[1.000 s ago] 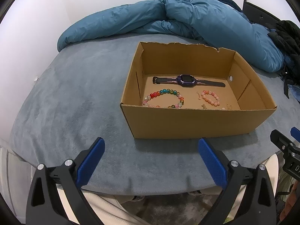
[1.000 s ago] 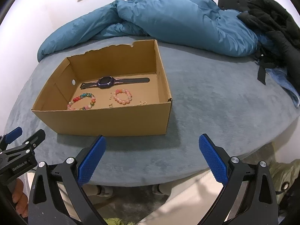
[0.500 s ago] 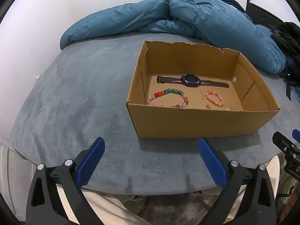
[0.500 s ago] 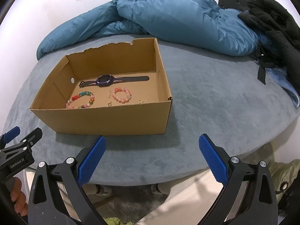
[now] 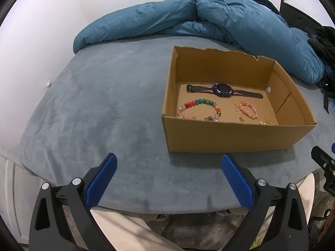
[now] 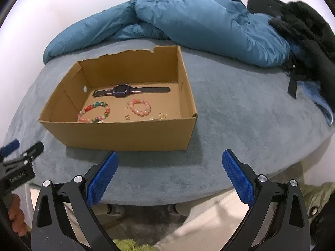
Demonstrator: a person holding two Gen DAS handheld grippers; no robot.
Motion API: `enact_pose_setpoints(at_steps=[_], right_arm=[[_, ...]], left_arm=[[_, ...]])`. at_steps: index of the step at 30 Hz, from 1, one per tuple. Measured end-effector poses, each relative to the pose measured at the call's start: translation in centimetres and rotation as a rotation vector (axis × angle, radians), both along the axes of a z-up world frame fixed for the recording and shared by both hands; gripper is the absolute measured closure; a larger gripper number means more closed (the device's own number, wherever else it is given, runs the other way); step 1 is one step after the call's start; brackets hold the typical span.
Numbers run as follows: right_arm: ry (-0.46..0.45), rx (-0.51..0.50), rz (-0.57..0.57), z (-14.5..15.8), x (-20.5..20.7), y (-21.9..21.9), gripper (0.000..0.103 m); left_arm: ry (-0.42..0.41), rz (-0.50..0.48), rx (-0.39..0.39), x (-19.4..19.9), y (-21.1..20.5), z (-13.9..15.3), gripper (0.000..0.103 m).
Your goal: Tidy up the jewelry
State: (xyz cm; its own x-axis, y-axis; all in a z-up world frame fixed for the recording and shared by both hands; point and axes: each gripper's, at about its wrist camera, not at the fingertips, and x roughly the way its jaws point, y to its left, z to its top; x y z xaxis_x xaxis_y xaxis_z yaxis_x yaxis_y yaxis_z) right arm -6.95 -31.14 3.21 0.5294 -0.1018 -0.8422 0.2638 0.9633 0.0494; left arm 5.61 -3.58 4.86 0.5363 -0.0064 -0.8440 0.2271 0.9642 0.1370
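At about eight o'clock in my right wrist view, my left gripper (image 6: 12, 146) carries small white lettering. It looks like "GenRobot.AI", though blurred. I can read nothing else.

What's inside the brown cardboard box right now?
Inside the brown cardboard box: purple-faced watch, multicoloured bead bracelet, pink bead bracelet, small gold pieces. The near wall hides the floor strip behind it.

Box: we see an open brown cardboard box (image 5: 230, 136) on the grey-blue bed, its far rim torn.
Watch: our dark smartwatch (image 5: 223, 89) lies flat, strap stretched out, along the far wall inside.
Multicoloured bracelet (image 5: 199, 109): a bead loop, flat, near the front-left corner.
Pink bracelet (image 5: 248, 109): smaller, beside it.
Small gold pieces (image 6: 162, 116): scattered along the front wall.
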Motion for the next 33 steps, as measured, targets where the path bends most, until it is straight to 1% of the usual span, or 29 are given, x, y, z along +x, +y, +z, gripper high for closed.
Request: enact_pose_setpoints(at_steps=[4, 9, 12, 15, 17, 21, 28, 33], right_arm=[[-0.009, -0.018, 0.035, 1.4, 0.1, 1.0, 0.008], [-0.045, -0.041, 0.002, 2.5, 0.1, 1.1, 0.008], [-0.090, -0.075, -0.040, 3.3, -0.3, 1.1, 0.008], [-0.106, -0.106, -0.051, 3.6, -0.5, 1.2, 0.008], [-0.100, -0.102, -0.055, 3.5, -0.6, 1.3, 0.008], [-0.061, -0.055, -0.066, 2.8, -0.8, 1.4, 0.008], [-0.038, -0.034, -0.077, 2.7, -1.1, 1.9, 0.008], [-0.029, -0.029, -0.086, 2.7, -1.2, 2.0, 0.008]], left_arm=[[0.011, -0.003, 0.030, -0.1, -0.1, 1.4, 0.005], [0.004, 0.011, 0.032, -0.6, 0.0, 2.6, 0.005], [-0.019, 0.052, 0.021, -0.7, 0.6, 3.3, 0.006], [-0.020, 0.071, 0.003, -0.8, 0.9, 3.4, 0.006], [-0.018, 0.071, 0.012, -1.0, 1.0, 3.1, 0.005], [0.015, 0.077, 0.012, -1.1, 1.4, 2.2, 0.005], [0.004, 0.119, 0.012, -1.1, 2.7, 2.3, 0.006], [0.013, 0.109, 0.012, -1.1, 2.8, 2.1, 0.006]])
